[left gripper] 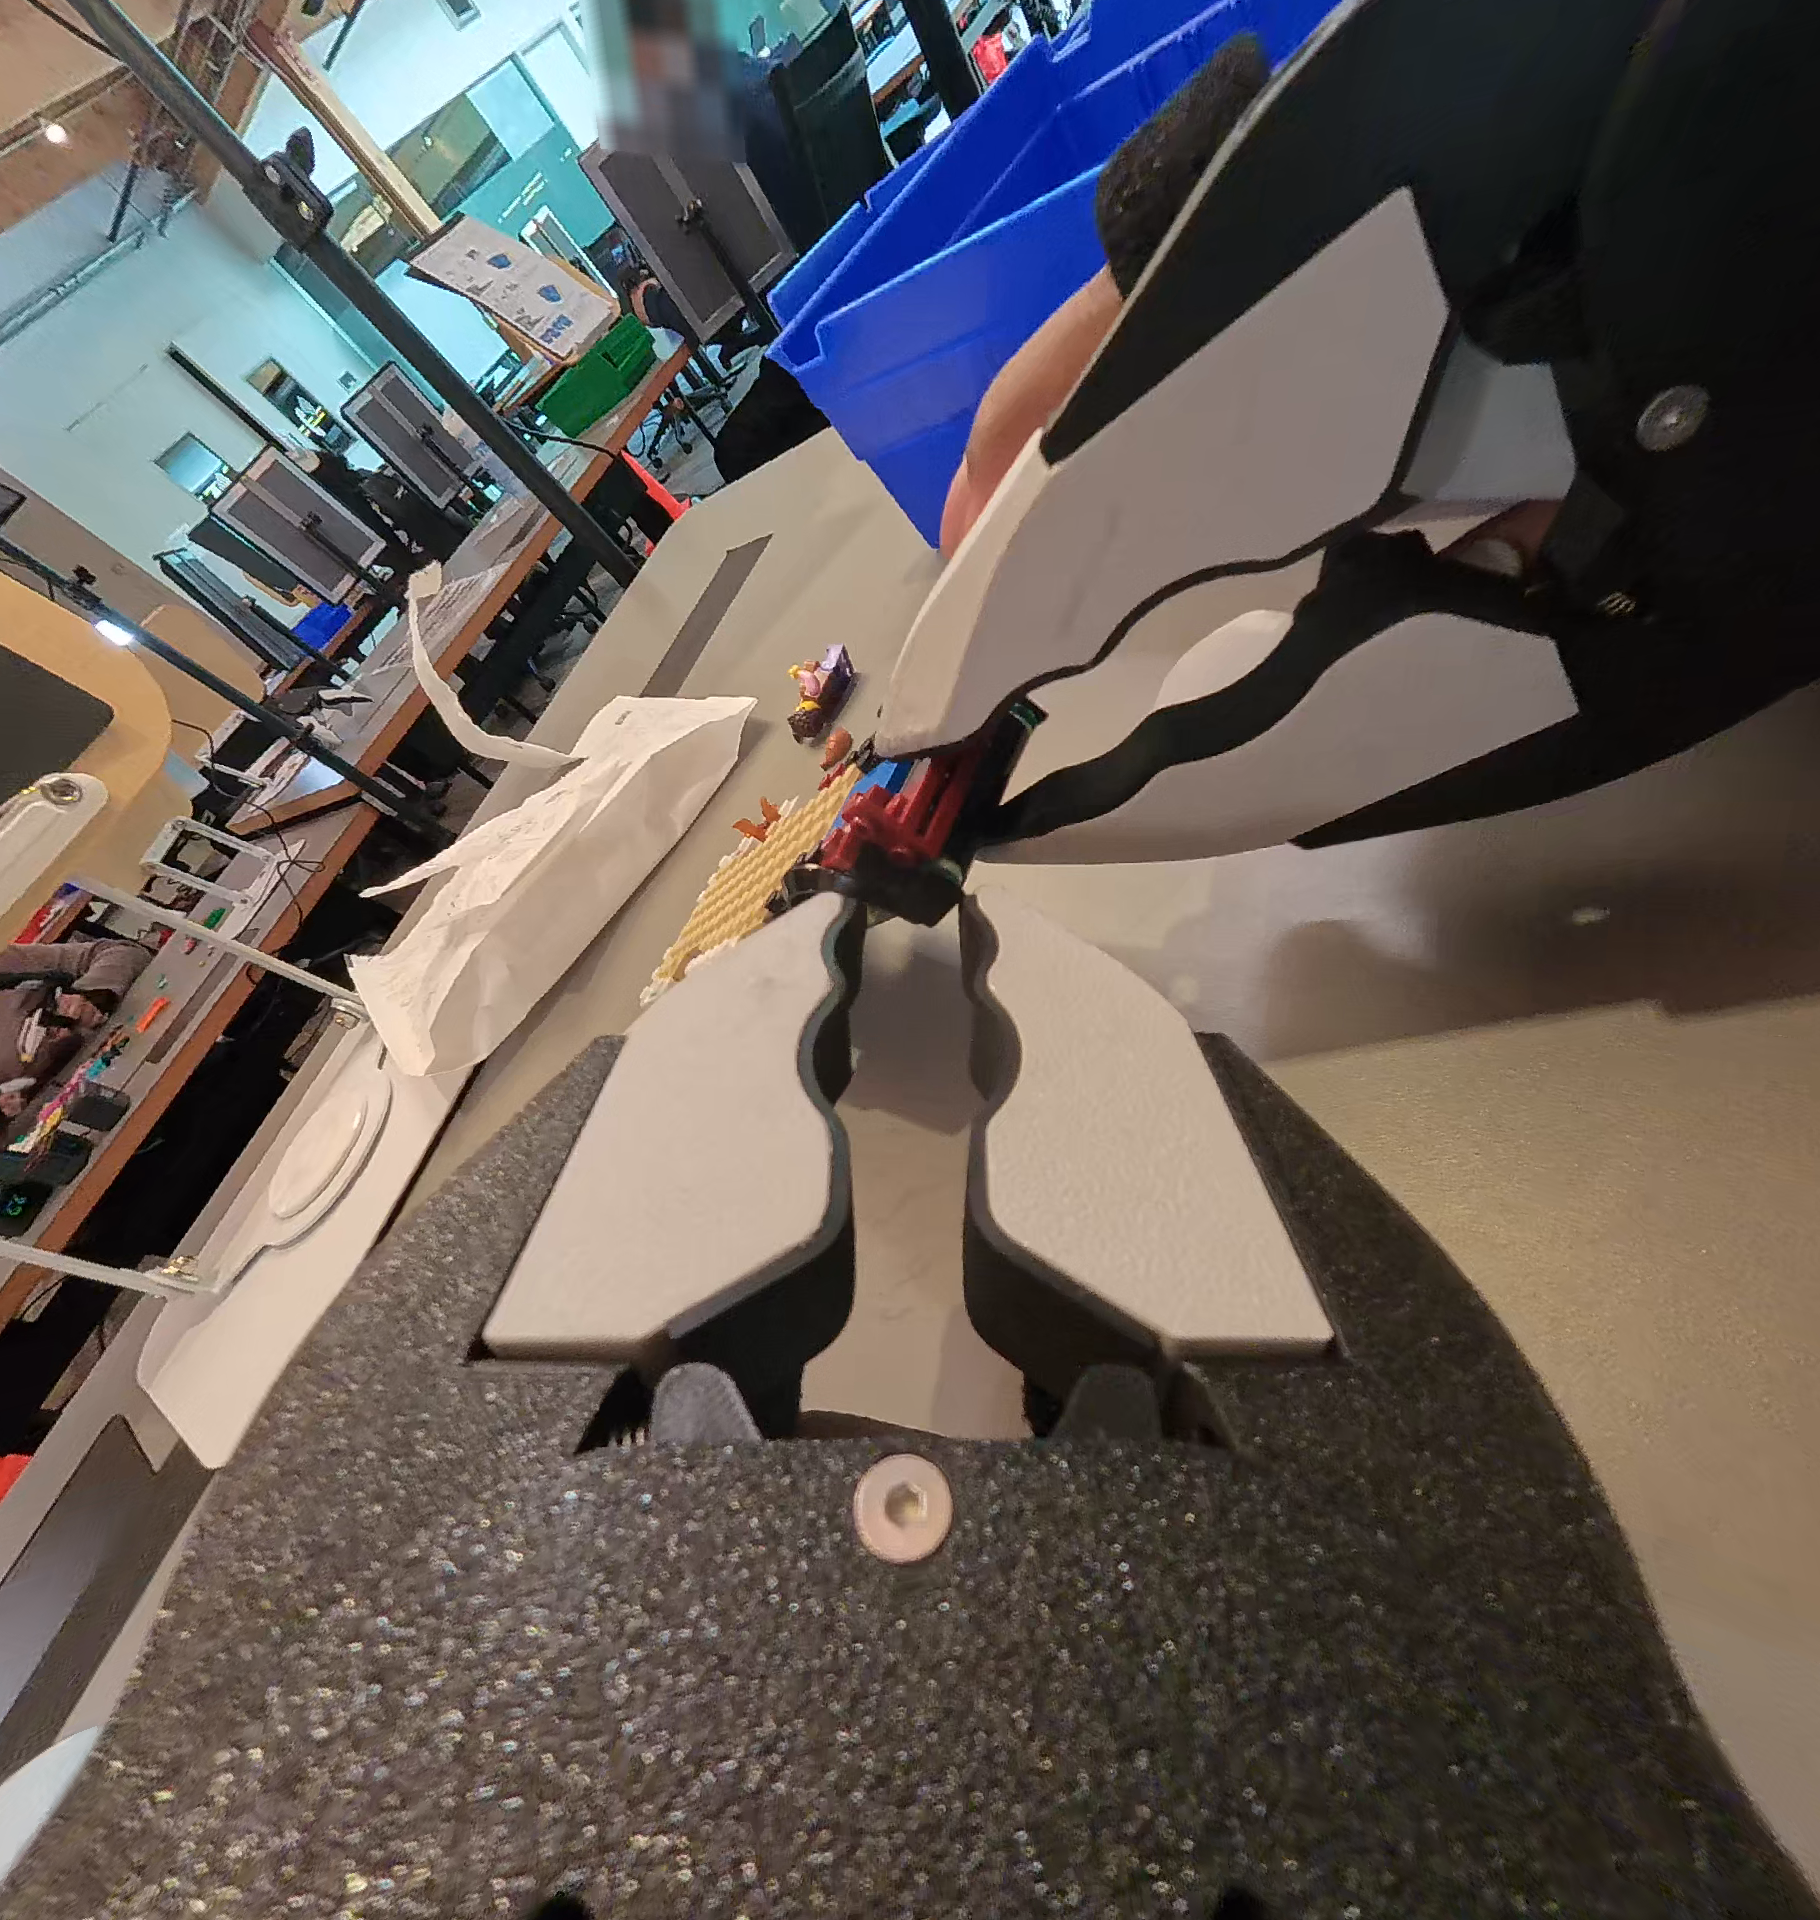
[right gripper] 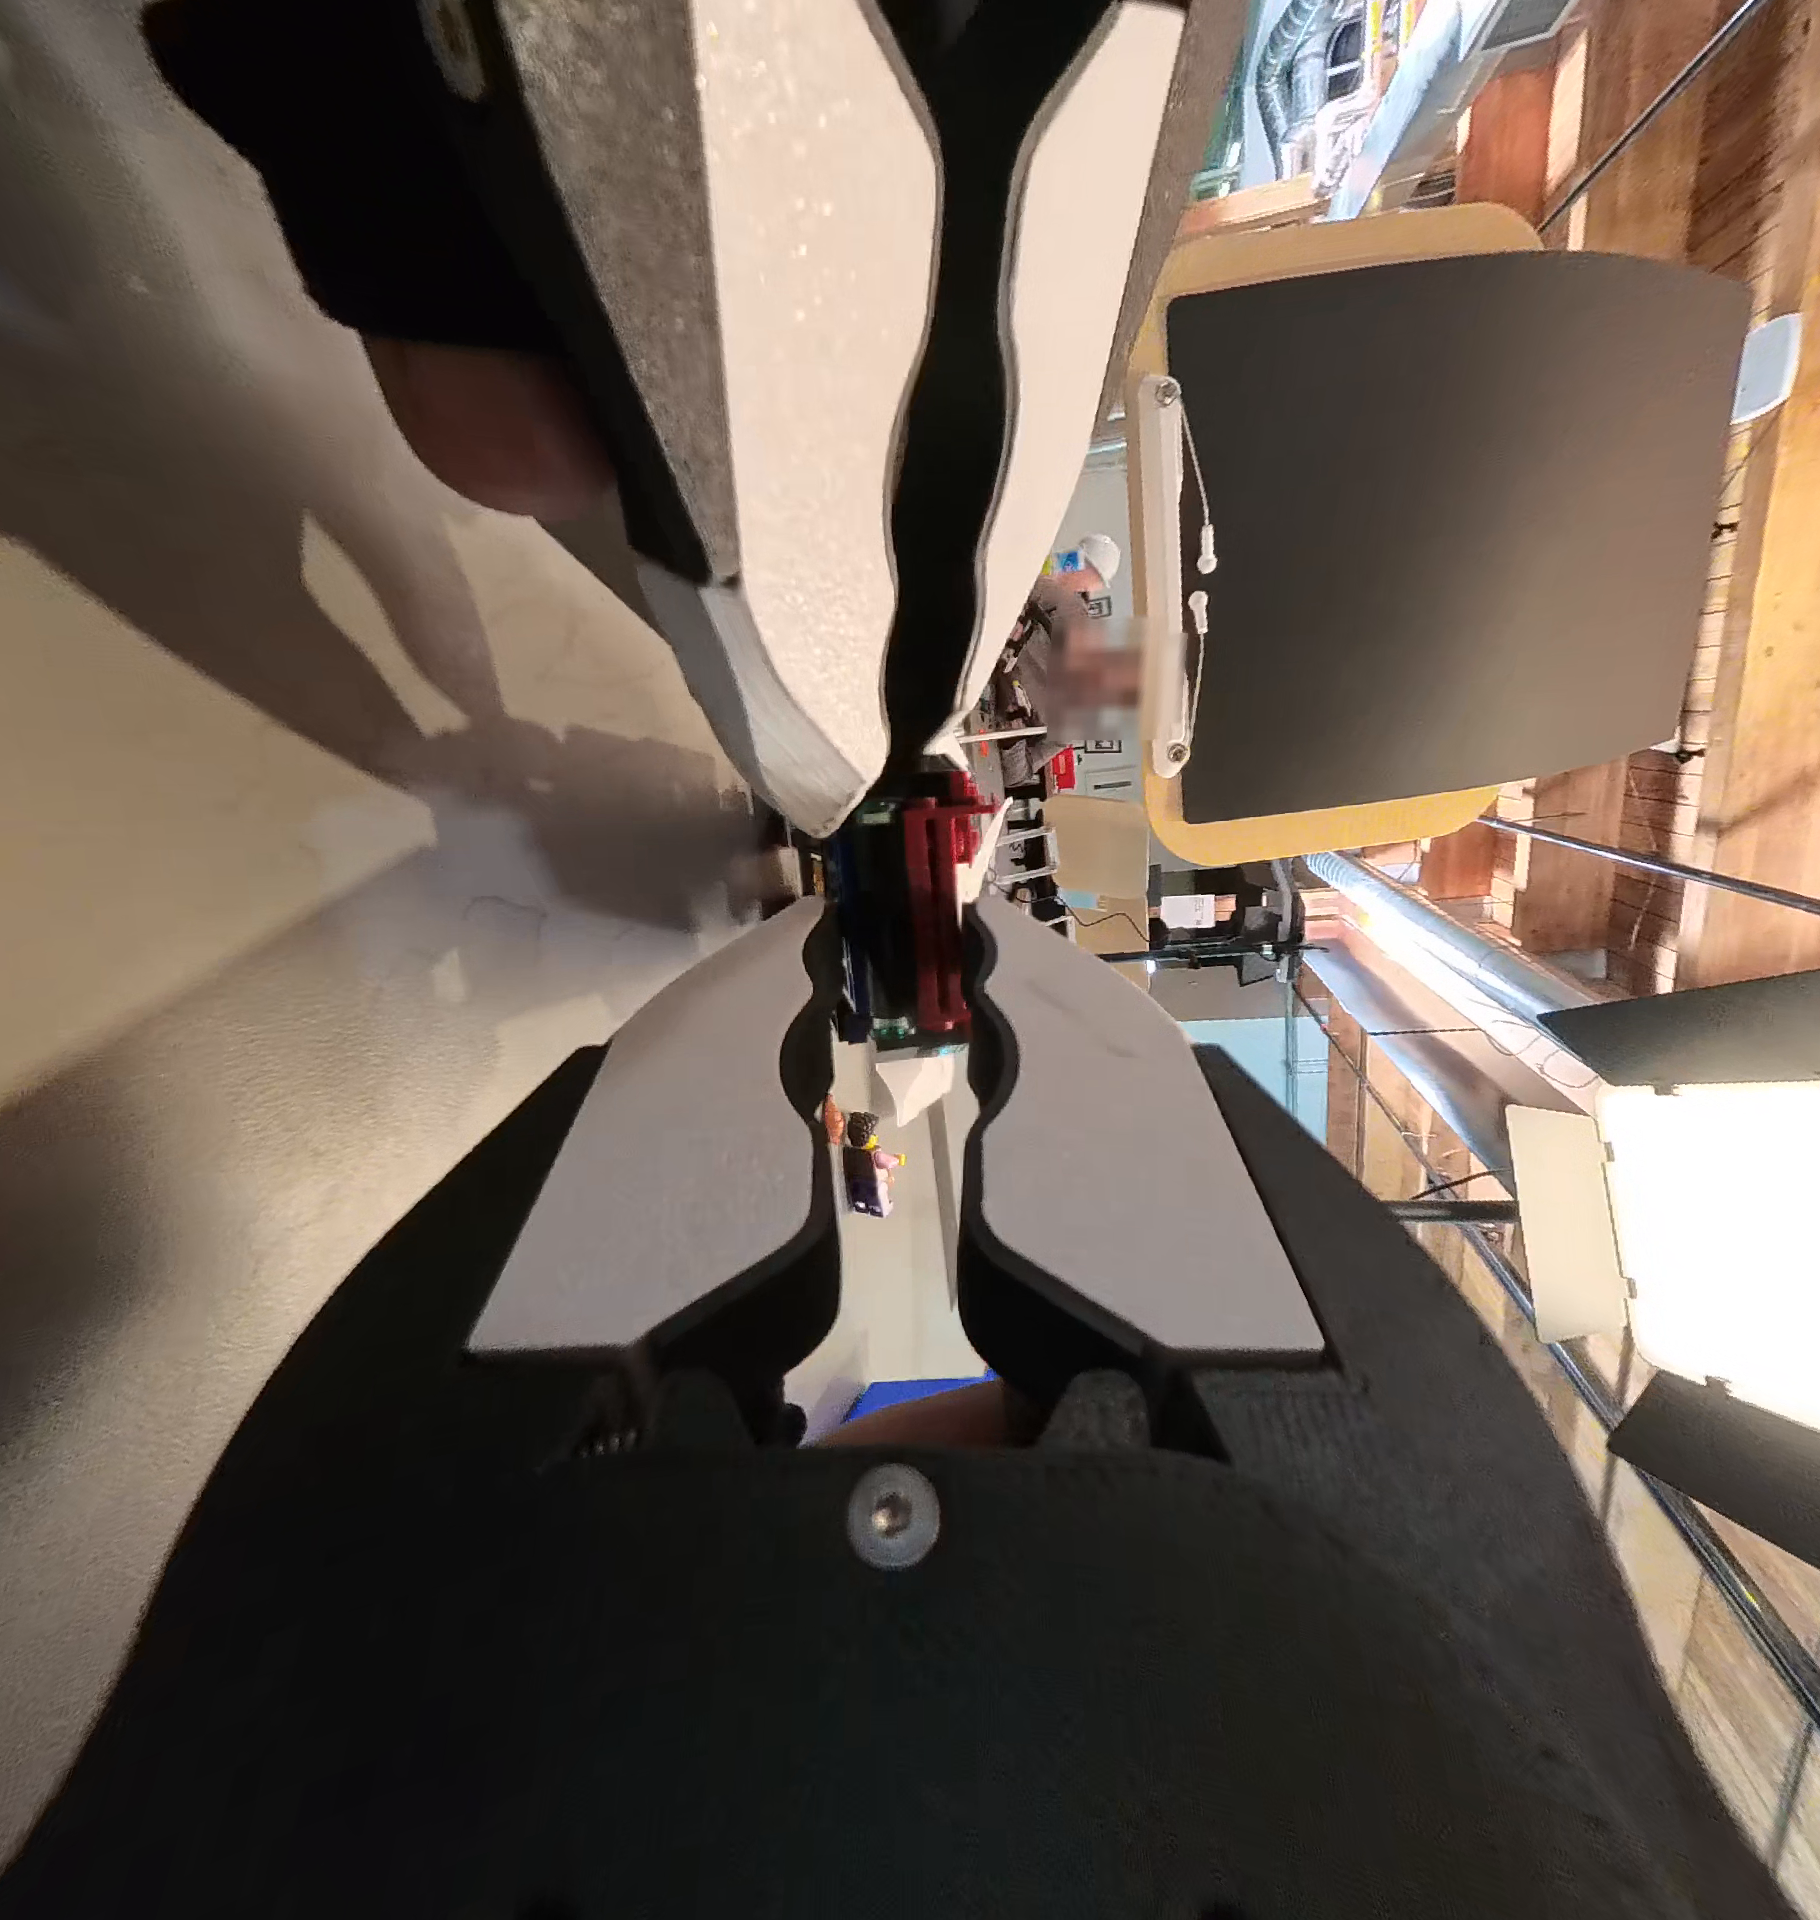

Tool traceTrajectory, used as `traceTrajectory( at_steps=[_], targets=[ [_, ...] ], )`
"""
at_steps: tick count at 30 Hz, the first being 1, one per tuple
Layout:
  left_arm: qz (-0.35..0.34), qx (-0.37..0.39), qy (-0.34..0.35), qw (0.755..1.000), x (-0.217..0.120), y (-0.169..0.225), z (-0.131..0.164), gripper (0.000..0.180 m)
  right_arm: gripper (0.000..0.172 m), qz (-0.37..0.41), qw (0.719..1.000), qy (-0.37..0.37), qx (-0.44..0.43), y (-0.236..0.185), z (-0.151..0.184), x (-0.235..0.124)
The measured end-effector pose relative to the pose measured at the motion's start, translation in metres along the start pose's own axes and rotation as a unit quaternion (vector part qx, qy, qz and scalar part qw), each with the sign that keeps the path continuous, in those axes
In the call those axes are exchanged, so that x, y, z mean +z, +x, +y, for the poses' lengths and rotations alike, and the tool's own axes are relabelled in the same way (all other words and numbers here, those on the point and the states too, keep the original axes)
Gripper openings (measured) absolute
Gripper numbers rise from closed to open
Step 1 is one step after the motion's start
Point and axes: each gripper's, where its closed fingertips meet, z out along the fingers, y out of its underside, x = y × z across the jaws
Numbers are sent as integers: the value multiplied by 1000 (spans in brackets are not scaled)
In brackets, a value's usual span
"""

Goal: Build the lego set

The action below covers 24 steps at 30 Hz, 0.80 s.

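Note:
A small brick assembly (left gripper: 890, 831) of dark red, black and blue parts sits between both grippers. My left gripper (left gripper: 908, 904) is shut on its black near end. My right gripper (left gripper: 937, 792) comes in from the upper right and is shut on the same assembly across its red and blue sides. In the right wrist view my right gripper (right gripper: 898, 920) clamps the assembly (right gripper: 901, 935), and the left gripper (right gripper: 885, 779) reaches in from above. A tan studded baseplate (left gripper: 750, 883) lies just beyond. I cannot tell whether the assembly touches it.
A toy minifigure (left gripper: 821, 686) (right gripper: 870, 1164) lies on the grey table (left gripper: 1508, 1195) past the baseplate, with small orange and brown pieces (left gripper: 755, 826) near it. A white paper bag (left gripper: 553, 873) lies to the left. Blue bins (left gripper: 947, 312) stand at the back right. The grippers are tip to tip, or close to it.

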Motion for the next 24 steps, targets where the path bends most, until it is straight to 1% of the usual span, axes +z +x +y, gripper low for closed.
traceTrajectory(
  at_steps=[5, 10, 13, 15, 19, 22, 24],
  targets=[
    [-14, 33, 18, 999, -6, -5, -6, 27, 21, -12, 1000, 2, 6, 1, -2, -1],
    [0, 83, 22, 996, -5, -4, -9, 46, 21, -20, 1000, 6, 16, 6, -6, -5],
    [1, 118, 27, 993, -2, -6, -12, 54, 21, -24, 1000, 10, 16, 11, -9, -8],
    [13, 130, 41, 991, 0, -5, -16, 55, 21, -29, 999, 16, 24, 15, -13, -12],
    [42, 124, 63, 989, 3, -4, -22, 54, 21, -45, 998, 25, 29, 18, -18, -19],
    [75, 125, 71, 987, 3, -1, -26, 48, 21, -59, 997, 30, 25, 18, -21, -24],
    [102, 129, 70, 984, 1, 2, -28, 41, 21, -68, 997, 35, 27, 19, -23, -28]
  ],
)
